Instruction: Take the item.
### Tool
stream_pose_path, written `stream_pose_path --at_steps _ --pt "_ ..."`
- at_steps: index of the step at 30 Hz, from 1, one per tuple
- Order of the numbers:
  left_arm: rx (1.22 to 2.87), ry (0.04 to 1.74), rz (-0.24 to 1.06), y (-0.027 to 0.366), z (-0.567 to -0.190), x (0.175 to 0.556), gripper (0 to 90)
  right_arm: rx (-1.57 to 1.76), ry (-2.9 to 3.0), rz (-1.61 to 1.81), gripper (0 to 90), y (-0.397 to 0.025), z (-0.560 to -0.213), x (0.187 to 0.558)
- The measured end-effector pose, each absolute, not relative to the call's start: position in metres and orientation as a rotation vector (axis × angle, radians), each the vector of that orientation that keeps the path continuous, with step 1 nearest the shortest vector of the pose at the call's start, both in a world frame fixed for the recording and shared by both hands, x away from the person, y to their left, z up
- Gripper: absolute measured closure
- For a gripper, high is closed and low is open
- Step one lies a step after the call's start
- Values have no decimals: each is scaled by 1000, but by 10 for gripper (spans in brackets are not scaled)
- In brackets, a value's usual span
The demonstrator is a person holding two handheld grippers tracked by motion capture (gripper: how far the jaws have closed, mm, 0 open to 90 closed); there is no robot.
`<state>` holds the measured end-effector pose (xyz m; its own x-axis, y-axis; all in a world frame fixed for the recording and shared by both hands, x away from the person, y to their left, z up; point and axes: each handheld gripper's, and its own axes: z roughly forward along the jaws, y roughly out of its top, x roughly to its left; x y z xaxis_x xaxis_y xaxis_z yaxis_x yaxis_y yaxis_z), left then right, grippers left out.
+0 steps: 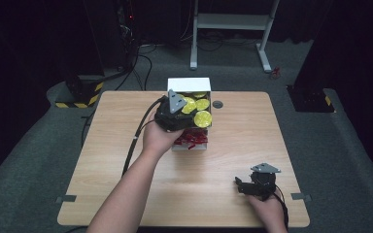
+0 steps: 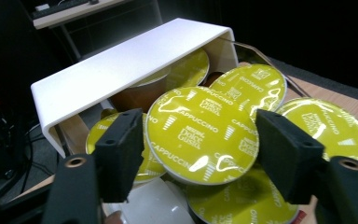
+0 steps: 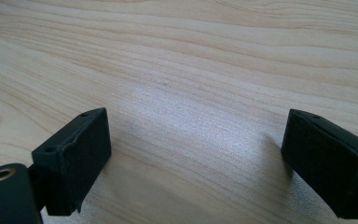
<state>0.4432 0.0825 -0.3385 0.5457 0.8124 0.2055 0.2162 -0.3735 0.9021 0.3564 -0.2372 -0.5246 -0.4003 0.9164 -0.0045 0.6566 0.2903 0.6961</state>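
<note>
the left tongs (image 1: 193, 118) hang over a white box (image 1: 189, 84) at the far middle of the wooden tabletop (image 1: 233, 141), held in the person's left hand (image 1: 158, 138). in the left gripper view these tongs (image 2: 200, 149) are released, their two black jaws standing wide on either side of a yellow coffee pod (image 2: 198, 133) marked cappuccino, with a gap on each side so that neither jaw touches it. that pod lies tilted on top of a heap of like yellow pods (image 2: 328, 128) inside the box (image 2: 121, 65), whose white flap arches over the back of the heap, and a brown pod body (image 2: 137, 95) shows under the flap. from the high view the yellow pods (image 1: 202, 118) fill the far part of the box, and some red things (image 1: 192, 139) lie in its near part; what they are cannot be told. the right tongs (image 1: 243, 187) rest low near the front right edge of the tabletop, well apart from the box, in the person's right hand (image 1: 267, 211). in the right gripper view those tongs (image 3: 196, 154) are also released, jaws spread with bare wood (image 3: 191, 70) between them.
</note>
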Motion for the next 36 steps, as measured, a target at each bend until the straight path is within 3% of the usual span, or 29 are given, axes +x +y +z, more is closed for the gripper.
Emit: stream_pose_path --at_steps 18,36 --pt "1756 833 752 92 -325 432 383 1410 2161 871 81 -237 -525 356" --pt "1743 839 727 101 -315 426 383 1417 2158 872 83 -237 -525 357"
